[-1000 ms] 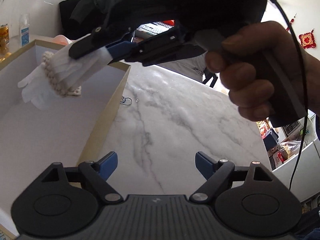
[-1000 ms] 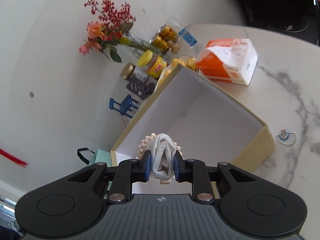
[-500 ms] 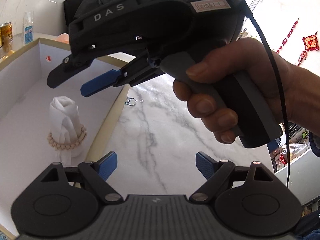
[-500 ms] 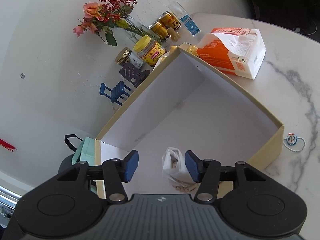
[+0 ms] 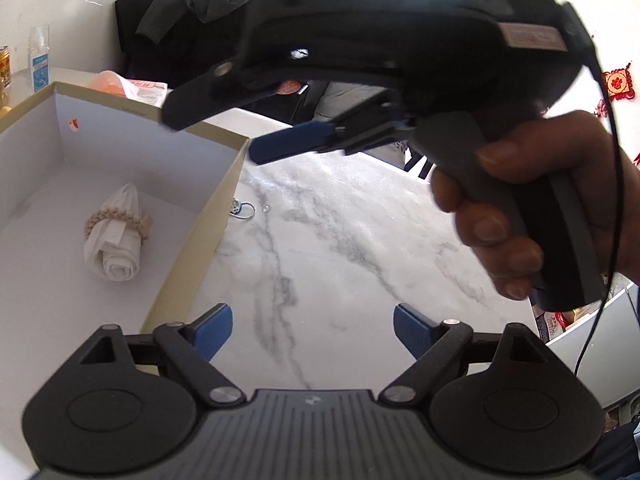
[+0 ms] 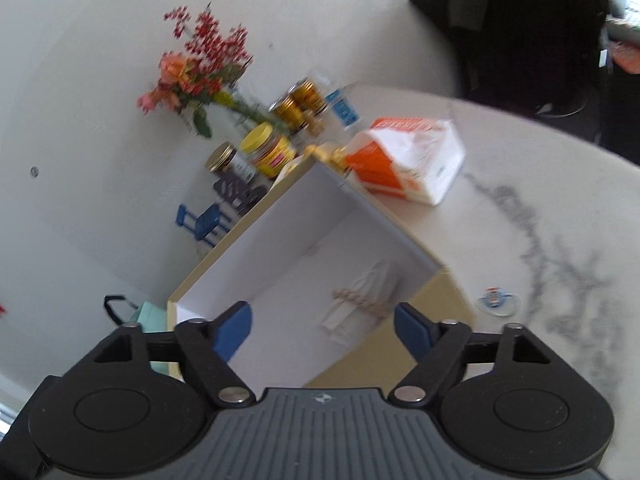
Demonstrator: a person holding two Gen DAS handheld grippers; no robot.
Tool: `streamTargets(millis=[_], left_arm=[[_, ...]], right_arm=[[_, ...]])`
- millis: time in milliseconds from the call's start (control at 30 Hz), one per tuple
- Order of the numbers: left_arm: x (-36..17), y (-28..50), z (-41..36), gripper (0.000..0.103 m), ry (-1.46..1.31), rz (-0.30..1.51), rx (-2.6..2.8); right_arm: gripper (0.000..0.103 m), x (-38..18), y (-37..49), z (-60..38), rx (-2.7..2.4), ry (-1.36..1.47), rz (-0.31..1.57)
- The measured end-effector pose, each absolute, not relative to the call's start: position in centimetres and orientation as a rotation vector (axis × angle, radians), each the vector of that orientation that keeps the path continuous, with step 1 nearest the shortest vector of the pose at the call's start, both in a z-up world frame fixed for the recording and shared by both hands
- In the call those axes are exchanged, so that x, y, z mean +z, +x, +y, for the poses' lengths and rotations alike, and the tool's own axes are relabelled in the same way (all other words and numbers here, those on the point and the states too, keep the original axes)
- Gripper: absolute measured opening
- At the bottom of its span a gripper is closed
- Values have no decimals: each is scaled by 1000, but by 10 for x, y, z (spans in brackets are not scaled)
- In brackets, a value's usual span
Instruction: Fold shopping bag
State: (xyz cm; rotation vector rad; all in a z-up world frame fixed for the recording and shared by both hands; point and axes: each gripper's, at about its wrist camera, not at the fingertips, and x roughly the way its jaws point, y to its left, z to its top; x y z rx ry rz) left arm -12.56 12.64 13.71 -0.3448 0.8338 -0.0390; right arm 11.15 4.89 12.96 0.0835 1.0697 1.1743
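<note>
The shopping bag [image 5: 114,240] is a rolled white bundle ringed by a beaded band, lying on the floor of the open cardboard box [image 5: 224,196]. The right wrist view shows the same bag [image 6: 362,300] inside the box [image 6: 440,300], beyond my fingers. My right gripper [image 6: 322,330] hangs above the box's near corner, its jaws opening with nothing between them. In the left wrist view that right gripper's blue finger [image 5: 292,144] is above the box rim, held by a hand [image 5: 520,208]. My left gripper [image 5: 312,330] is over the marble table, jaws opening, empty.
A small blue-and-white charm on a ring [image 6: 496,300] lies on the marble table [image 5: 340,240] beside the box. Behind the box stand jars [image 6: 268,152], cans, a flower vase [image 6: 200,72] and an orange-and-white tissue pack [image 6: 408,160]. A dark chair with clothing [image 5: 180,20] stands behind the table.
My right gripper let go of the rolled bag, which dropped into the box and tipped over onto its side. The right gripper opened wide and drew back up and to the right.
</note>
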Motion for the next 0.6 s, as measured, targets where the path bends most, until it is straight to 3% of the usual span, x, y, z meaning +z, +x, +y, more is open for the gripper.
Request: streamTargets(millis=[133, 233, 600], left_arm=[[137, -113, 122, 96, -329, 854, -57], [138, -100, 112, 102, -327, 876, -80], [97, -24, 81, 102, -283, 944, -114]], right_arm=[[98, 136, 118, 16, 1055, 73, 1034], [99, 135, 122, -8, 963, 71, 1026], [102, 111, 106, -109, 571, 78, 1073]])
